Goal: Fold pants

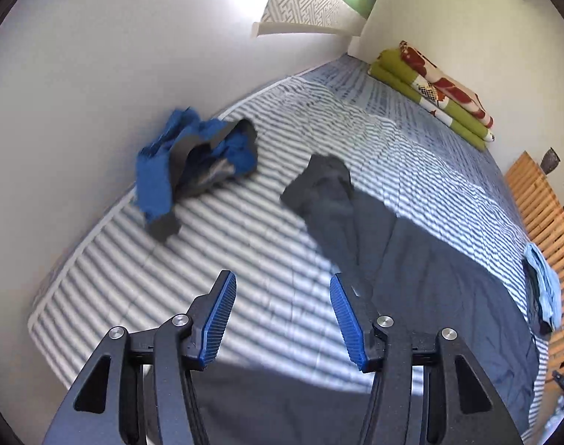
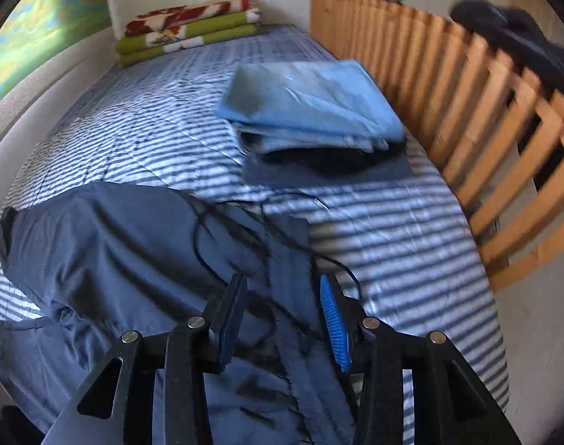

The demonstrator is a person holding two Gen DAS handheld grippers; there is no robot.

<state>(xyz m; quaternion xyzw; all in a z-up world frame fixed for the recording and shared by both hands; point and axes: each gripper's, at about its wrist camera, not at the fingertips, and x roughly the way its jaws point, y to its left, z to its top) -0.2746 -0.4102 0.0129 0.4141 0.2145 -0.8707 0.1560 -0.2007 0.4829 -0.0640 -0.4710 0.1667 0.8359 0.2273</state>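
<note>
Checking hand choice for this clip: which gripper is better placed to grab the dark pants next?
Right, probably. The right gripper hangs open directly over the pants; the left gripper is open mostly over striped bedding.

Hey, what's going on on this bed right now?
A person with handheld tongs is folding laundry. Dark grey-blue pants lie spread on the striped bed, drawstring loose. The left tongs and right tongs hover open above them, holding nothing. A folded light blue stack sits by the wooden rail; a crumpled blue garment waits.

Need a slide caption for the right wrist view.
Right gripper, jaws open, above dark blue pants on striped bed; folded light-blue garment beyond.
</note>
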